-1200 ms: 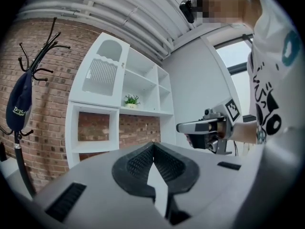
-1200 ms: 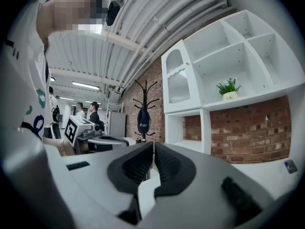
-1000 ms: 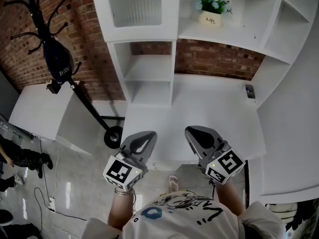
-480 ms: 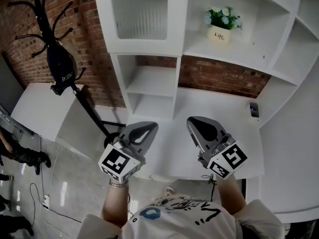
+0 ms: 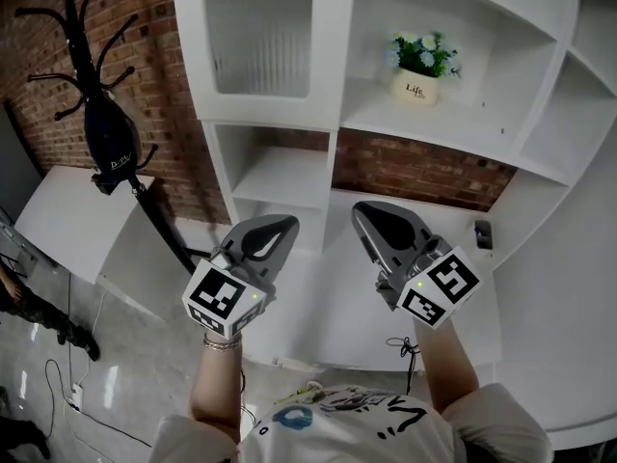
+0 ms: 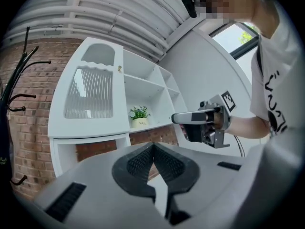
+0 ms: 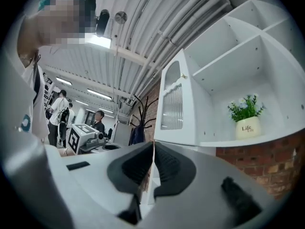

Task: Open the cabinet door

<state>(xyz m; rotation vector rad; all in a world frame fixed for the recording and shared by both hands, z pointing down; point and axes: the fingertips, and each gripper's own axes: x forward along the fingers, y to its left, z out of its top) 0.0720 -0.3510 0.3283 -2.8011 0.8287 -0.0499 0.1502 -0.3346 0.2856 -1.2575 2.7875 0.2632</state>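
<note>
The white cabinet door with a ribbed glass pane is closed at the upper left of the shelf unit. Its small knob sits near the door's top right corner and also shows in the right gripper view as the knob. My left gripper is shut with nothing in it and hangs level below the door. My right gripper is beside it, also shut and empty, well below the door. Neither gripper touches the cabinet.
A potted plant stands on the open shelf right of the door. Below lie a white desk with a small dark object, and open cubbies. A black coat rack with a dark bag stands at left against brick.
Both grippers have risen and moved forward over the desk toward the shelf unit, staying shut. The cabinet door now appears nearer in the head view.
</note>
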